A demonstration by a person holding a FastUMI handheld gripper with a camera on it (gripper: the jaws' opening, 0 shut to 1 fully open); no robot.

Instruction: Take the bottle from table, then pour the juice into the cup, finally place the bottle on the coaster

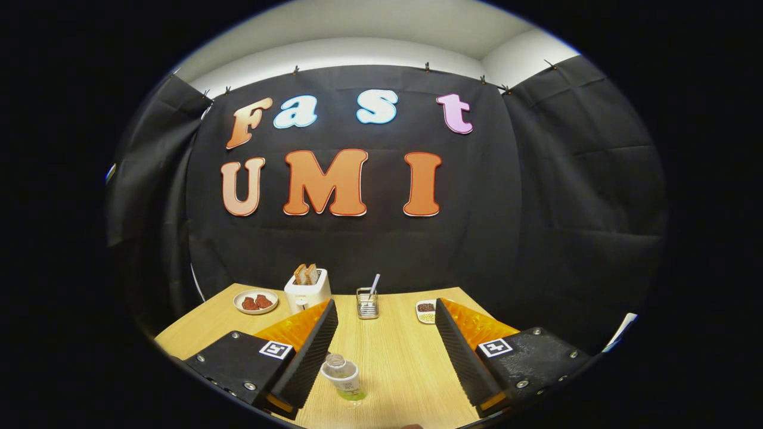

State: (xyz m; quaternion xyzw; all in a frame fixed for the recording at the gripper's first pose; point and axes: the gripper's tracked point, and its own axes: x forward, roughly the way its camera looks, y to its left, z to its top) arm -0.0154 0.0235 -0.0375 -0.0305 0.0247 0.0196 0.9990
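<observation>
**Bottle standing free between spread fingers**

Bottle (344, 377) stands upright on the wooden table (399, 351), a small clear one with no cap on its neck, a pale label around its middle and a shallow layer of green-yellow juice at the bottom. It sits low between the two fingers of the gripper (386, 316), close to the inner face of the left finger (310, 354) and well apart from the right finger (460, 351). Whether the left finger's ridged pad actually touches the bottle is hard to judge at this angle; it looks just beside it, with a thin strip of table between. The fingers are spread wide and grasp nothing, with bare tabletop across most of the gap.

Beyond the fingertips, toward the far edge of the table, a small wire basket (367, 304) holds a straw or thin utensil leaning to one side. Left of it stands a white toaster (307, 292) with two slices of browned toast (306, 274) rising from its slots. Further left again, a round plate (256, 301) carries two reddish-brown pieces of food. To the right of the basket, just beside the tip of the right finger, lies a small white dish (425, 311) divided into two parts, dark contents in one and pale yellowish contents in the other.

Black cloth hangs behind the table as the booth's wall, with a lighter wall and ceiling above it.
</observation>
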